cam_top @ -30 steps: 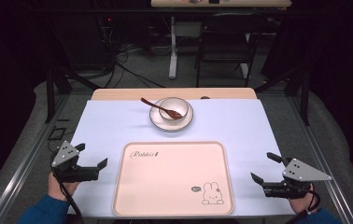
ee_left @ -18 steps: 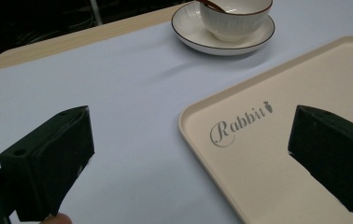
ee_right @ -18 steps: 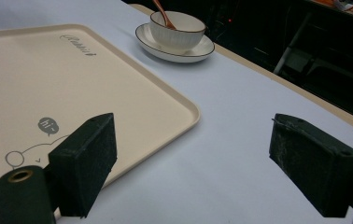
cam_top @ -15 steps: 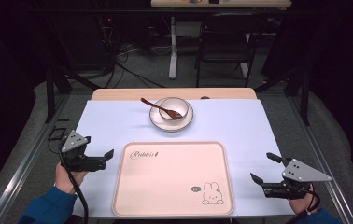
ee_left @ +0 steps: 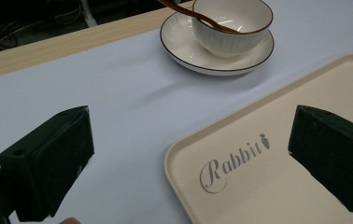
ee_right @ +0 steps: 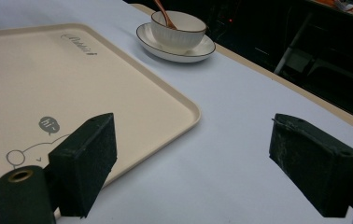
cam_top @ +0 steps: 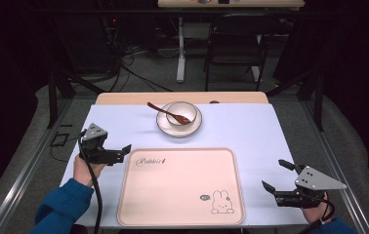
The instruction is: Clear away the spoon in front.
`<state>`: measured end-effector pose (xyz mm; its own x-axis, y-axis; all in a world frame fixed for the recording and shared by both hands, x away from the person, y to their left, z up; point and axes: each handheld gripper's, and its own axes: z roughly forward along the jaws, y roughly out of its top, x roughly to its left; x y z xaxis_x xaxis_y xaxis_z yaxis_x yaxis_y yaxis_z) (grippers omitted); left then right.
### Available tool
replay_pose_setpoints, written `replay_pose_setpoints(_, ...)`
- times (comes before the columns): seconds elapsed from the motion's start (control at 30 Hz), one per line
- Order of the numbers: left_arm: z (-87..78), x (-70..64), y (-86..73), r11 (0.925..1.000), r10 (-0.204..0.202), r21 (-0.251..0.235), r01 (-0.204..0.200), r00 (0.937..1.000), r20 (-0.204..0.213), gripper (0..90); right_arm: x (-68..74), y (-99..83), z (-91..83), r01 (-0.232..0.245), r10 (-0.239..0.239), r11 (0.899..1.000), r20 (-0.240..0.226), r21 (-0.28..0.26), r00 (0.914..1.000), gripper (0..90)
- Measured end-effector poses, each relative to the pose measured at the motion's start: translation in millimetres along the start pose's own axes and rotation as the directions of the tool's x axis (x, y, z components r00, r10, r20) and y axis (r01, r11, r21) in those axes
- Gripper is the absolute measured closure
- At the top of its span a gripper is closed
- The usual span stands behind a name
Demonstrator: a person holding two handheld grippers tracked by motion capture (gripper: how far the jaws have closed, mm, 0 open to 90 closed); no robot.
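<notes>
I note the beige tray (cam_top: pixel 182 185) lying flat and empty on the worktop, "Rabbit" lettering at its far left corner, a rabbit drawing near its right corner, nearest my left gripper (cam_top: pixel 116 153).

left gripper (cam_top: pixel 116 152) moved forward — apparently nearing the tray (cam_top: pixel 182 214) corner.

Lab: metal rig frame (cam_top: pixel 51 97), floor cables (cam_top: pixel 133 58)
</notes>
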<state>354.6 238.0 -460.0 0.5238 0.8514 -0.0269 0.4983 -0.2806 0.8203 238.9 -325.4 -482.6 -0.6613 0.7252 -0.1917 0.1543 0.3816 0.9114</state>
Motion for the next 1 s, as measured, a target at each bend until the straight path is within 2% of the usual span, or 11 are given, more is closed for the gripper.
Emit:
replay_pose_setpoints(0.4, 27.5, 6.1, 17.5, 0.9993, -0.033, 0.016, 0.033, 0.9994, -0.008, 0.0, 0.0, -0.1, 0.6, 0.000, 0.000, 1.000, 0.001, 0.003, 1.0000, 14.2)
replay_pose_setpoints(0.5, 35.9, 3.6, 22.8, 0.9998, -0.003, 0.019, 0.004, 0.9993, -0.037, 0.0, -0.1, -0.1, 0.4, 0.000, 0.000, 1.000, -0.001, 0.003, 1.0000, 14.1)
replay_pose_setpoints(0.57, 43.7, 0.7, 27.1, 0.9995, 0.016, 0.028, -0.015, 0.9991, -0.039, 0.1, -0.7, -0.4, -0.2, -0.002, 0.002, 1.000, 0.002, 0.001, 1.0000, 14.1)
replay_pose_setpoints(0.7, 52.5, -1.1, 31.0, 0.9992, 0.019, 0.037, -0.018, 0.9992, -0.036, 0.1, -0.4, -0.4, -0.1, -0.002, 0.002, 1.000, 0.000, 0.001, 1.0000, 14.1)
replay_pose_setpoints(1.0, 74.4, -0.5, 43.3, 0.9994, -0.014, 0.030, 0.016, 0.9991, -0.040, 0.1, -0.7, -0.7, 0.1, -0.001, 0.001, 1.000, -0.001, 0.005, 1.0000, 14.1)
